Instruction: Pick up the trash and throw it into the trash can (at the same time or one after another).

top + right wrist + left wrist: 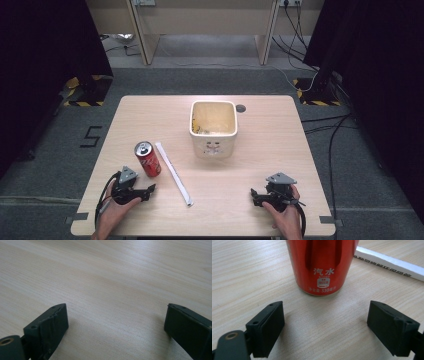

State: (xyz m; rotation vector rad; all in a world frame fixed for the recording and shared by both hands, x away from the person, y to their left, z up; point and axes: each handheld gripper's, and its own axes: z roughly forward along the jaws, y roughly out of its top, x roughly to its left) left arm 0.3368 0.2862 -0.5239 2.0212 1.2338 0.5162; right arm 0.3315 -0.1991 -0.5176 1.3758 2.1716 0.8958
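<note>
A red soda can stands upright on the wooden table, left of centre. In the left gripper view the can rises just ahead of the jaws, apart from them. My left gripper rests on the table near the front left corner, just below the can, and stands open and empty. A long white paper-wrapped stick lies diagonally to the can's right, and its end shows beyond the can. Over bare wood at the front right, my right gripper is open with nothing between its jaws.
A cream square bin with a face drawn on its front stands mid-table toward the back. A small round hole sits in the tabletop behind it. Cables run over the floor right of the table.
</note>
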